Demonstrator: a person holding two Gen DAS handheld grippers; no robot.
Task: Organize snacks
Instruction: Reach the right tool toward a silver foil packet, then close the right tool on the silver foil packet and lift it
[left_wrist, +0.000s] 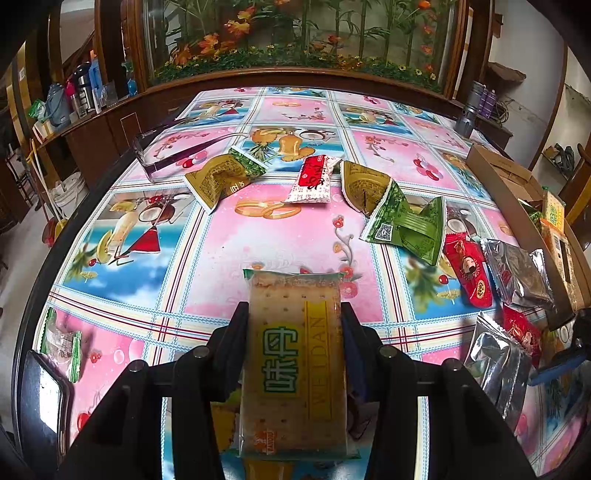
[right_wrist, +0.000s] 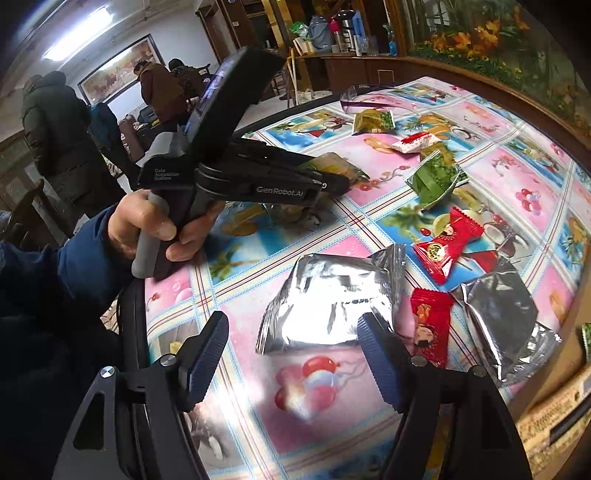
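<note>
The left tool (left_wrist: 295, 314) is clenched on a cracker packet (left_wrist: 295, 365), held above the surface (left_wrist: 288, 236), its long axis running along the fingers, sealed end pointing away. The right tool (right_wrist: 291, 354) is released, hovering over a silver packet (right_wrist: 328, 299).

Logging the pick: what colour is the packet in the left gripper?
Tan cracker packet with green characters and a yellow stripe; left wrist view.

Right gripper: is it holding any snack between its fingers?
No, the right gripper is open and empty above the silver packet.
</note>
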